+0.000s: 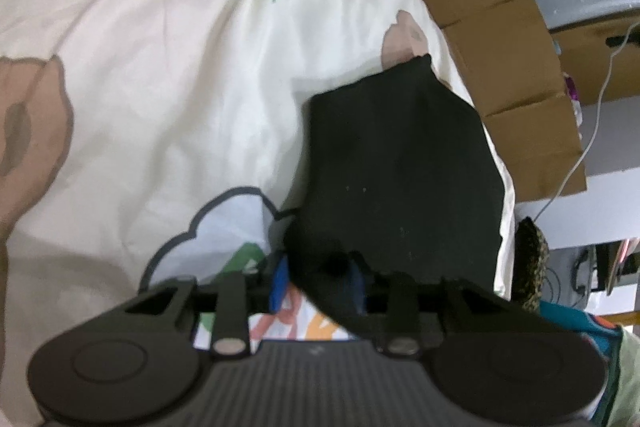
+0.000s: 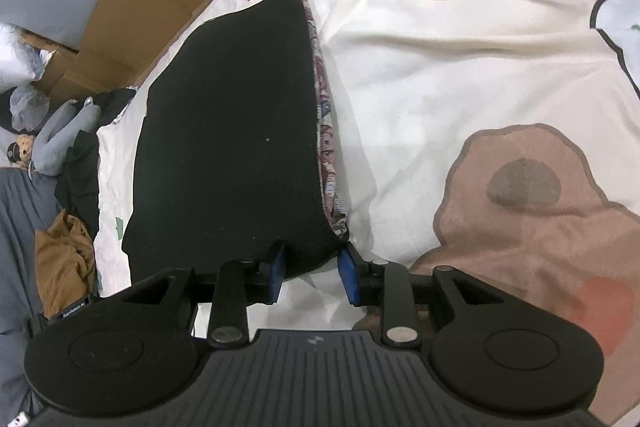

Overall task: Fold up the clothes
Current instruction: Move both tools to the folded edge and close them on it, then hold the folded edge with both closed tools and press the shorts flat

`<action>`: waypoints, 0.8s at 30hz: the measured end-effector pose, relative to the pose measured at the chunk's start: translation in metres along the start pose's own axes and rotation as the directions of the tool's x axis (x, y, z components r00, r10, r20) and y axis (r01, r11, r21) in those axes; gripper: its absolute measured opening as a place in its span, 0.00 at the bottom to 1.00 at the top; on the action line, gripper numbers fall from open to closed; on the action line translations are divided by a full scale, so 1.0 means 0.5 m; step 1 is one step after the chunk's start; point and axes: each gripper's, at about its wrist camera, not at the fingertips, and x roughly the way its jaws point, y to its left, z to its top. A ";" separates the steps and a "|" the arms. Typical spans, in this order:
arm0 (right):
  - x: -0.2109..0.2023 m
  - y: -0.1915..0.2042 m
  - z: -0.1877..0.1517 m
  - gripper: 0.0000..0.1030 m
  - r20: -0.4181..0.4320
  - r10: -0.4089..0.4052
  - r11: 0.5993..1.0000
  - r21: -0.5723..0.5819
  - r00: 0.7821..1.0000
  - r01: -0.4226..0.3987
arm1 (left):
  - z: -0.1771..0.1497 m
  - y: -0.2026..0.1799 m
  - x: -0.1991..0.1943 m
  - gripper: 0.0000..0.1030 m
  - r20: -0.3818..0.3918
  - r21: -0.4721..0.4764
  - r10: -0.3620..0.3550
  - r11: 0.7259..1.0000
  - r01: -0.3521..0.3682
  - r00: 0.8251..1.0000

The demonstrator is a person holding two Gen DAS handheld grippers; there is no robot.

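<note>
Pinching the near edge of a black, soft knit garment, the left gripper has its blue pads on either side of the cloth, which bunches between them, so it looks clamped on the fabric. The right gripper likewise straddles the garment's near hem; its jaws stand partly apart and whether the pads truly press I cannot tell. Beyond both tools the garment lies folded flat on a cream cartoon-printed bedsheet, a patterned lining showing along one edge. It should be light, limp and prone to sagging, best taken at corners or hems. Farther off stands a brown cardboard box.
</note>
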 end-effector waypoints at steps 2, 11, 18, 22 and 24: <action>0.004 -0.001 0.003 0.35 0.004 0.002 1.000 -0.010 1.000 -0.002 | 0.005 0.002 0.008 0.32 0.008 -0.005 -0.013 1.000 0.013 1.000; 0.003 0.007 0.003 0.19 0.019 -0.018 0.998 -0.054 1.000 0.019 | 0.023 0.000 0.009 0.16 -0.016 0.027 -0.027 0.999 0.027 1.000; 0.003 0.004 0.002 0.21 0.022 -0.008 0.999 -0.036 1.000 0.009 | 0.031 0.009 0.016 0.21 -0.033 0.010 -0.040 0.999 0.040 0.999; 0.011 -0.015 -0.002 0.39 0.028 0.042 0.999 0.029 0.999 -0.043 | 0.036 0.014 0.029 0.21 -0.033 0.023 -0.076 0.997 0.077 0.997; 0.018 -0.025 -0.002 0.40 0.040 0.070 0.995 0.063 0.997 -0.072 | 0.042 0.022 0.034 0.20 -0.040 0.010 -0.105 0.994 0.106 0.994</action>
